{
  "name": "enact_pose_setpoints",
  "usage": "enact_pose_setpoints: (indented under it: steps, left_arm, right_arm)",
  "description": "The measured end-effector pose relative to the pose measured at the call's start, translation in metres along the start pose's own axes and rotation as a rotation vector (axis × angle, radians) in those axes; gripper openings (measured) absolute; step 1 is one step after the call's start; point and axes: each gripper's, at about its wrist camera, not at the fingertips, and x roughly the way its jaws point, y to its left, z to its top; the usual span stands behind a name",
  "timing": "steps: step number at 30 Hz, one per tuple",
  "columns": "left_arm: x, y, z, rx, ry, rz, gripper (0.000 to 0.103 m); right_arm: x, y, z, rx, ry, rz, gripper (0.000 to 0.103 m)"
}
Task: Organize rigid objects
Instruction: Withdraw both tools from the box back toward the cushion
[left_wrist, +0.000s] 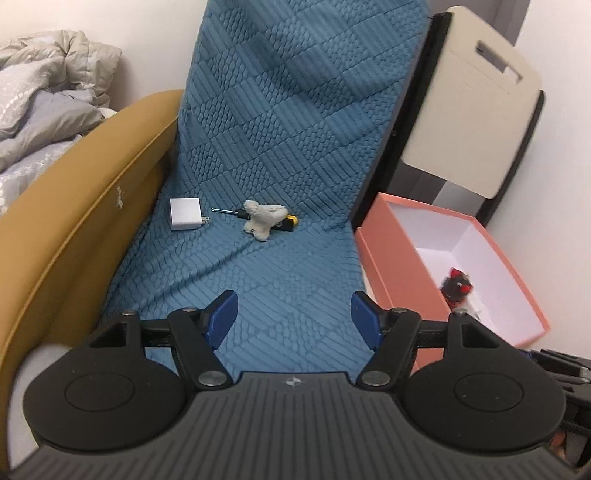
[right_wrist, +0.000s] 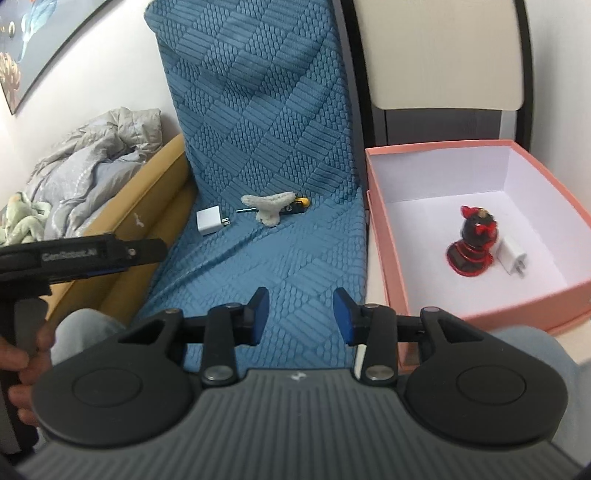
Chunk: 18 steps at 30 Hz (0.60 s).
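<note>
Blue quilted cover carries three loose things: a white charger, a pale coral-like piece and, partly under it, a screwdriver with a yellow-and-black handle. Just right of the cover, the pink box holds a red-and-black figurine touching what seems to be a second white charger. Left hand-held gripper and right hand-held gripper both hang over the cover's near end, jaws spread wide, holding nothing.

White charger, screwdriver under coral; box holds figurine
</note>
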Motion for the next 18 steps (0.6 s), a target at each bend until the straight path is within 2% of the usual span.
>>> enact_pose_setpoints:
  steps: [8, 18]
  left_arm:
    - [0.079, 0.023, 0.011, -0.008, -0.021, 0.016, 0.073]
    - [0.153, 0.053, 0.027, 0.007, 0.01, 0.049, 0.073]
  right_arm:
    - [0.066, 0.0, 0.004, -0.071, 0.022, 0.024, 0.041]
    - [0.129, -0.005, 0.03, -0.037, 0.036, 0.032, 0.041]
